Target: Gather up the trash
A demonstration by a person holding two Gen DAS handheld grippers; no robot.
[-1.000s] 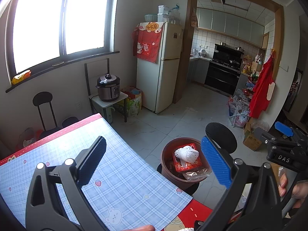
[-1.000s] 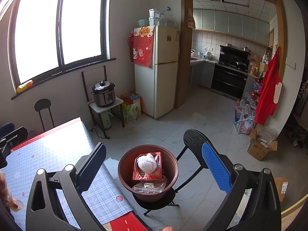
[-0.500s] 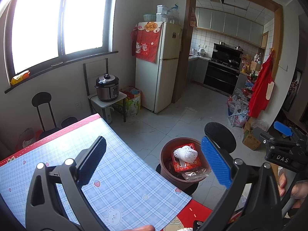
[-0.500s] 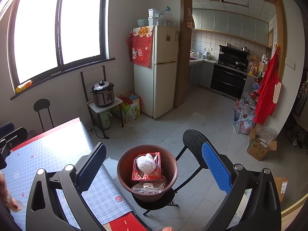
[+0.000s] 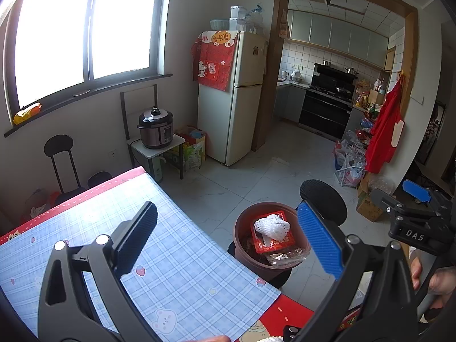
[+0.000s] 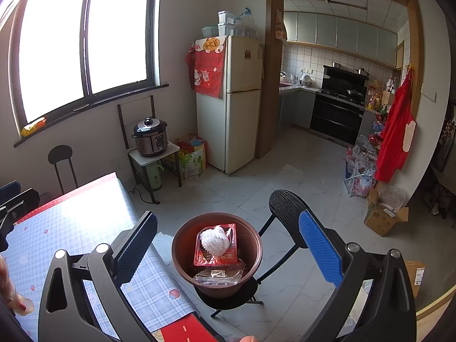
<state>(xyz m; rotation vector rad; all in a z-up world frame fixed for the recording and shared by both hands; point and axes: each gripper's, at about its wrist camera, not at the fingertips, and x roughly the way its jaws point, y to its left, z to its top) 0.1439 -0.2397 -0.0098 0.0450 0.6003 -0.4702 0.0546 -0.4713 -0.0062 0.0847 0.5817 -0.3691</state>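
A brown round bin [image 6: 182, 245] stands on a black chair [image 6: 285, 208] beside the table. It holds a red tray [image 6: 230, 256], a white foam net [image 6: 213, 240] and clear plastic wrap [image 6: 219, 275]. The bin also shows in the left wrist view [image 5: 242, 233]. My right gripper [image 6: 228, 245] is open and empty, held above and in front of the bin. My left gripper [image 5: 228, 236] is open and empty above the blue checked tablecloth [image 5: 176, 270]. The right gripper shows at the right edge of the left wrist view [image 5: 413, 199].
The table edge [image 6: 159, 259] runs close to the bin. A fridge [image 6: 242, 102], a rice cooker [image 6: 149, 136] on a small stand, a black stool [image 6: 61, 156], bags [image 6: 359, 171] and a cardboard box [image 6: 384, 219] stand around the tiled floor [image 6: 256, 182].
Both views have shifted only slightly; the bin sits a little higher and further left in the left wrist view. Both grippers stay open and empty.
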